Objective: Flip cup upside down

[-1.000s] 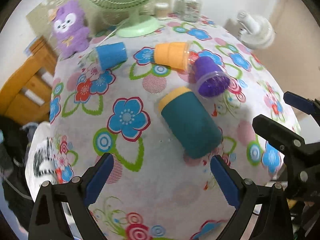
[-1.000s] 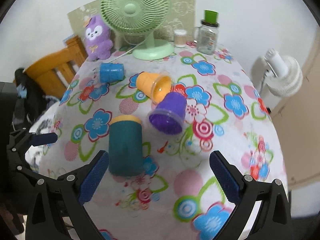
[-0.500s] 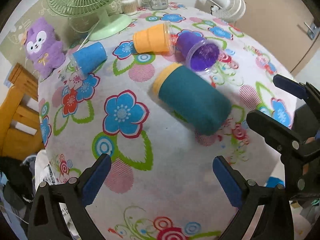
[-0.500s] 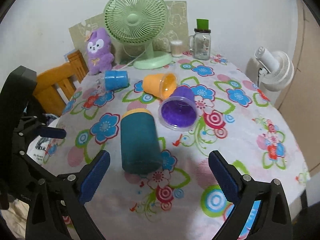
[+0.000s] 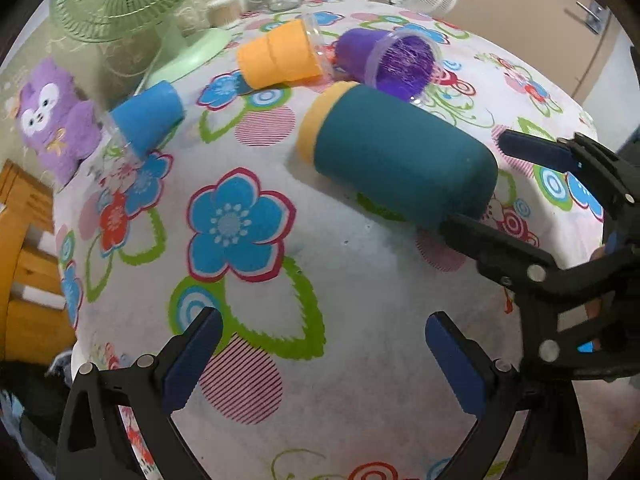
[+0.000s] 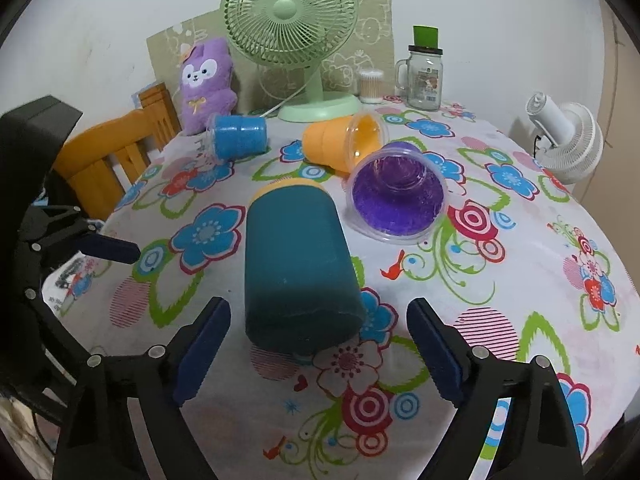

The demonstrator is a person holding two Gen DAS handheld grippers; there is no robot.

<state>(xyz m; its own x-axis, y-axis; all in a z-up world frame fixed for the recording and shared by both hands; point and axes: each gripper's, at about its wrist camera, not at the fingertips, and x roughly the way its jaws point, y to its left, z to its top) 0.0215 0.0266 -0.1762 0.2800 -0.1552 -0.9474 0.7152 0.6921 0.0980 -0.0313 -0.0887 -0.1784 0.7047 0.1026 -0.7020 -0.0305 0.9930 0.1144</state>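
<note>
Closing in on the teal cup (image 6: 298, 268), lying on its side on the floral tablecloth (image 6: 520, 264), the right gripper (image 6: 318, 346) spreads wide around its base; best squeezed mid-body (left gripper (image 5: 320, 354) idle, open) before rotating.

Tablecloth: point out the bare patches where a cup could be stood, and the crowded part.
Free: the tablecloth right of the purple cup, and the stretch left of the teal cup below the blue cup. Crowded: the orange cup, purple and teal cups bunch mid-table; fan and jar line the back.
</note>
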